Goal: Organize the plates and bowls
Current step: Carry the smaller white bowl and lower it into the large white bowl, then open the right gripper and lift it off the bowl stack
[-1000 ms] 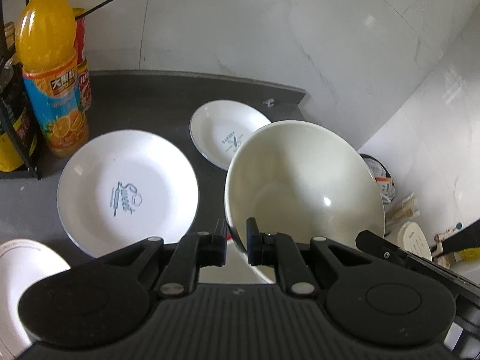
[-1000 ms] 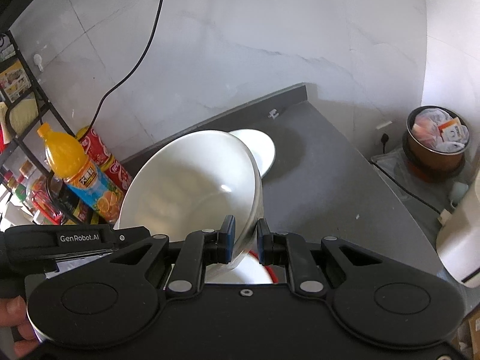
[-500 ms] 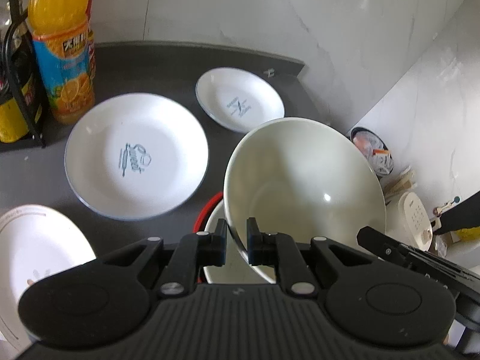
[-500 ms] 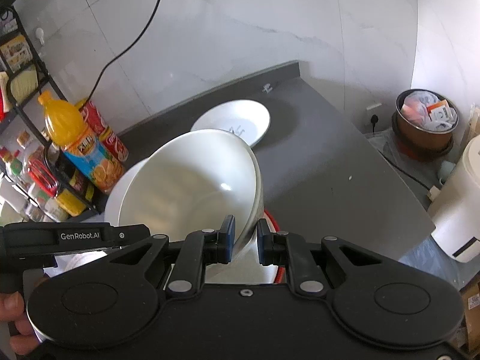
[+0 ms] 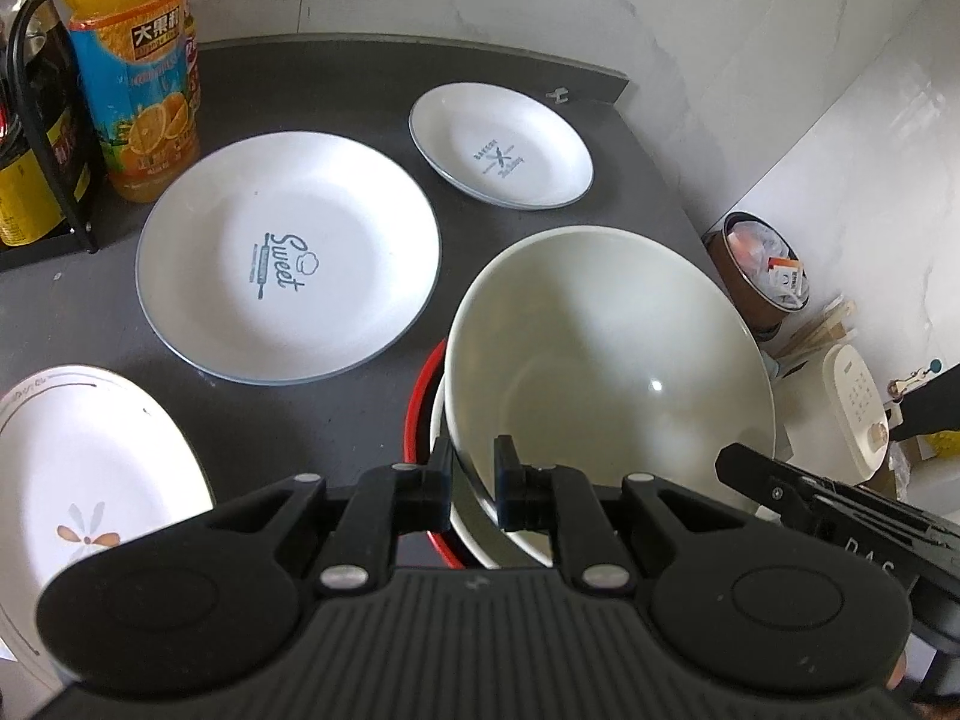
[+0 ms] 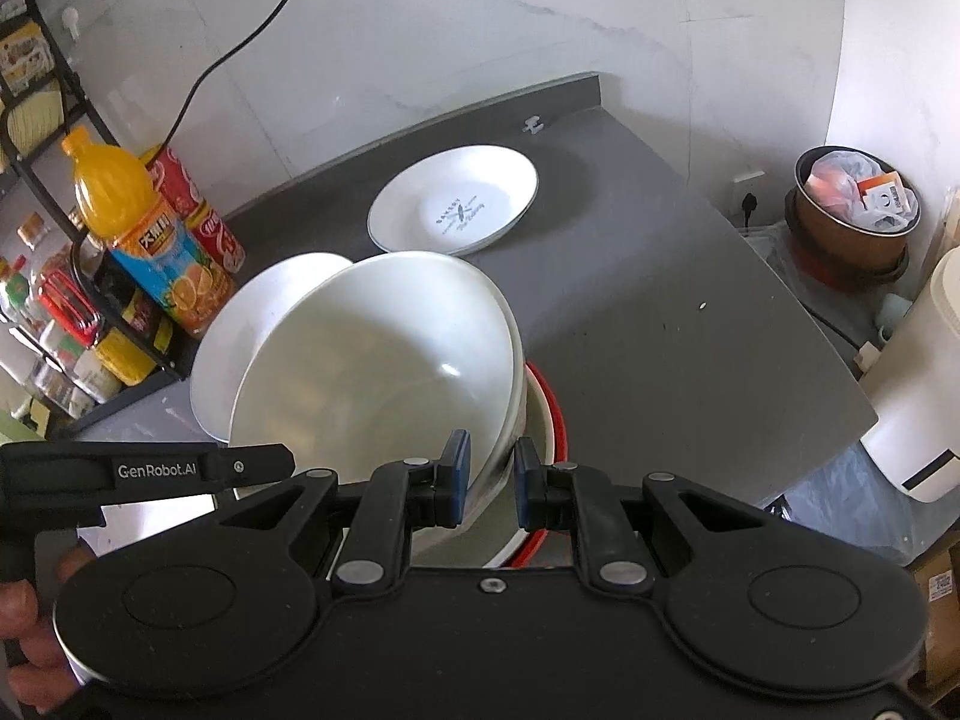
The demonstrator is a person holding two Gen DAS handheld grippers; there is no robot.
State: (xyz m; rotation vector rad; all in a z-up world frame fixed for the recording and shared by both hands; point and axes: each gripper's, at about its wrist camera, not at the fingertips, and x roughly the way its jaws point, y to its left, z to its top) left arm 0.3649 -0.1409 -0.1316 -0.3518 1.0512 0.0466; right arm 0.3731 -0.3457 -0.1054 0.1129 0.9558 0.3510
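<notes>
The left tongs (image 5: 471, 483) pinch the white bowl's (image 5: 606, 372) rim above a red-rimmed bowl (image 5: 420, 414).

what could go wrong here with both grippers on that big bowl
1. Both hand-held grippers, left and right, pinch only the thin rim of the tilted white bowl; it could slip or twist out.
2. Lowered unevenly, it may knock the red-rimmed bowl beneath.
3. That stack sits near the grey countertop edge.
</notes>
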